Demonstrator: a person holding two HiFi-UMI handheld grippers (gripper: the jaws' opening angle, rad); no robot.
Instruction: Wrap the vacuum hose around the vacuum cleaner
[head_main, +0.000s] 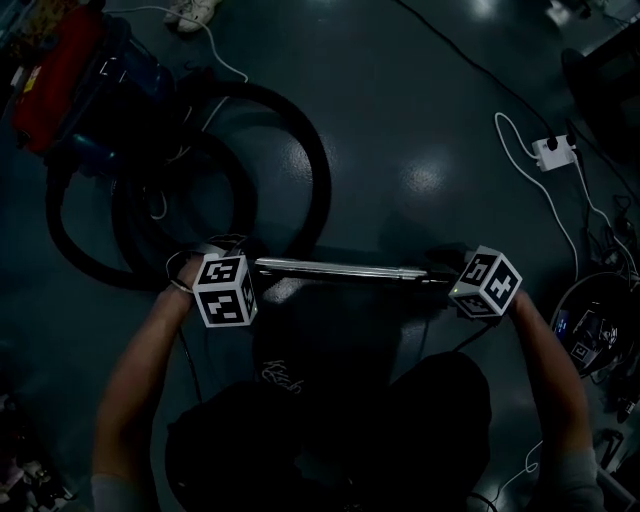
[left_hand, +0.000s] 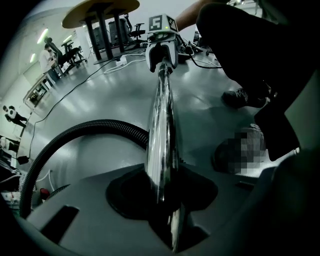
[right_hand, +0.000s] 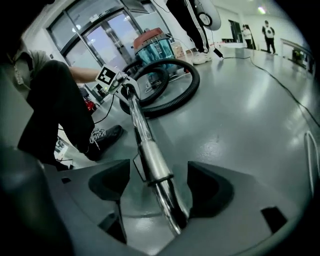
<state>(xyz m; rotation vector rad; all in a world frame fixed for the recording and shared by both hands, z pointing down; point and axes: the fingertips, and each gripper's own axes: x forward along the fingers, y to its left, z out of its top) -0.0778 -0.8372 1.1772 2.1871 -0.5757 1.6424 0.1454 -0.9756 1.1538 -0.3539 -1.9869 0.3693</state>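
**We hold the shiny tube over a smooth grey floor**

Close to us, our left gripper (left_hand: 161, 192) is clamped tight on one end of the shiny metal tube (head_main: 340, 269). Our right gripper (right_hand: 160, 187) is at the other end with its jaws wide apart. The tube lies between them, but the pads do not squeeze it. The tube runs straight from one gripper to the other.

Just past the left gripper, the black hose (head_main: 322, 165) lies on the floor in big round loops. The loops sit right by the vacuum cleaner (head_main: 60, 80), which has a red top and a blue body.

The floor (head_main: 420, 120) is smooth, grey and shiny, and the lights make bright spots on it. A white cable (head_main: 497, 125) snakes over it to a white plug box (head_main: 553, 152) on our right. More dark wires lie at that edge.

Farther off, the room is big and open. We see a round table (left_hand: 100, 7) with office chairs (left_hand: 134, 27) near it. Tall glass doors (right_hand: 100, 35) stand behind the vacuum cleaner. People (right_hand: 268, 31) stand far away by a wall.
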